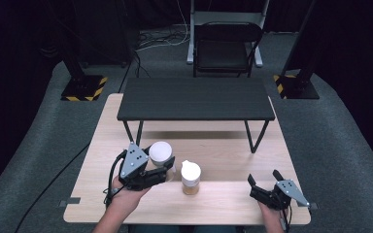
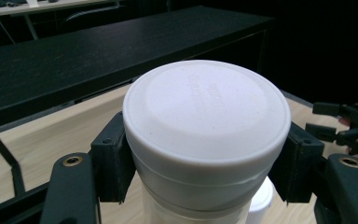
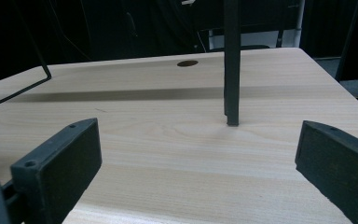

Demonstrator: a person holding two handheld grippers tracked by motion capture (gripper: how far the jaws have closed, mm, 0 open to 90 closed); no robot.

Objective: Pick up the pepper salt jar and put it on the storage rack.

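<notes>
white-lidded jar (image 2: 206, 135) in left gripper (image 1: 161, 171)

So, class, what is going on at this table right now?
A person holds a hand-held gripper in each hand. The left hand-held gripper is shut on a white-lidded jar, just beside a second white-capped bottle standing on the wooden table. The right hand-held gripper rests open near the table's front edge, holding nothing.

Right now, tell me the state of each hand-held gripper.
Left hand-held gripper: shut on the white-lidded jar.
Right hand-held gripper: open, holding nothing, above the table.
</notes>
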